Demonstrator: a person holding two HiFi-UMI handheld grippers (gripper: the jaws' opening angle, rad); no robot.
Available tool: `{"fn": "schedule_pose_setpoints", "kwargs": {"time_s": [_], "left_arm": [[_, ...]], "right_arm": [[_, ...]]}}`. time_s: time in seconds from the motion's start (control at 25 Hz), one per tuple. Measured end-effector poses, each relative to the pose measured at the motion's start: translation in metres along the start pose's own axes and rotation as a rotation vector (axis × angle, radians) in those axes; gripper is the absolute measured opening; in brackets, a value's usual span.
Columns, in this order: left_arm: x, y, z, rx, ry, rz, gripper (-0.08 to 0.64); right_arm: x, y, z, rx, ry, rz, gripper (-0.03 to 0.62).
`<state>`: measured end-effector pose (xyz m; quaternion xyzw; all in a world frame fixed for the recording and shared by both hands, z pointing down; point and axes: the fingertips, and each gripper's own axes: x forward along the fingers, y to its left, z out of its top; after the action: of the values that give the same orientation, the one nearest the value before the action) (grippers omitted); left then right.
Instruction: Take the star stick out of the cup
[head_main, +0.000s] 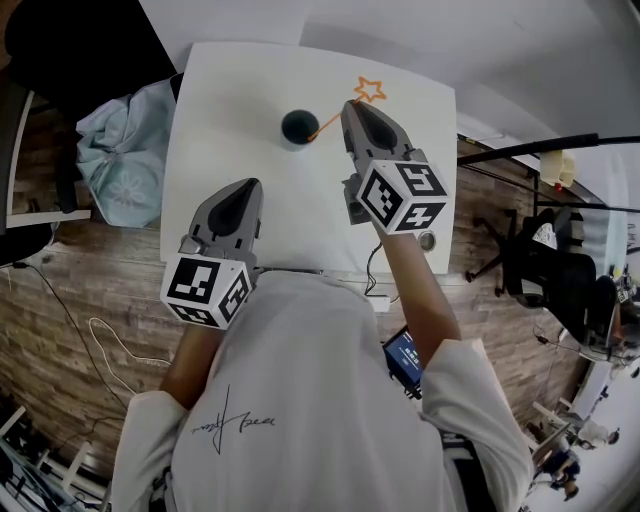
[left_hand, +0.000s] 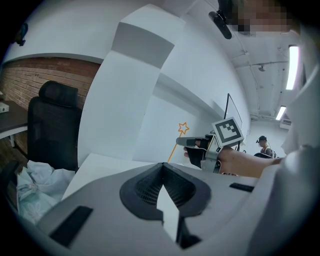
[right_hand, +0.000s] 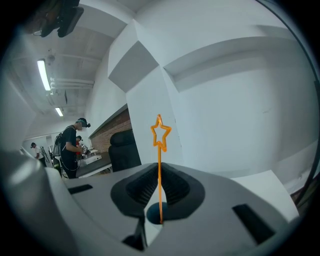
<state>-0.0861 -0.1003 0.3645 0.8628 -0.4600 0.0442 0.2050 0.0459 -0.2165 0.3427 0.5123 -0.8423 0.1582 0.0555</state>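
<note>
A dark cup (head_main: 299, 126) stands at the far middle of the white table (head_main: 220, 190). The orange star stick (head_main: 369, 89) leans out of it to the right, star end up. My right gripper (head_main: 350, 105) is shut on the star stick partway up its shaft. In the right gripper view the stick (right_hand: 160, 132) rises straight between the closed jaws of the right gripper (right_hand: 160, 167), with the cup (right_hand: 156, 214) showing below them. My left gripper (head_main: 248, 186) is shut and empty over the table's near left part. From the left gripper (left_hand: 162, 167) I see the star (left_hand: 183, 128) ahead.
A pale blue cloth (head_main: 125, 150) lies on a dark chair left of the table. Cables (head_main: 100, 335) trail on the wooden floor. A black office chair (head_main: 560, 275) stands at the right. A lit screen (head_main: 405, 357) lies on the floor near the table's front edge.
</note>
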Motion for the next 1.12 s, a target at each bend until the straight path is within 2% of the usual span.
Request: {"fn": "schedule_pose_setpoints", "kwargs": {"time_s": [1.12], "left_arm": [[0.019, -0.034, -0.002, 0.018, 0.003, -0.03, 0.003]], "right_arm": [[-0.05, -0.017, 0.016, 0.0, -0.022, 0.024, 0.026]]}}
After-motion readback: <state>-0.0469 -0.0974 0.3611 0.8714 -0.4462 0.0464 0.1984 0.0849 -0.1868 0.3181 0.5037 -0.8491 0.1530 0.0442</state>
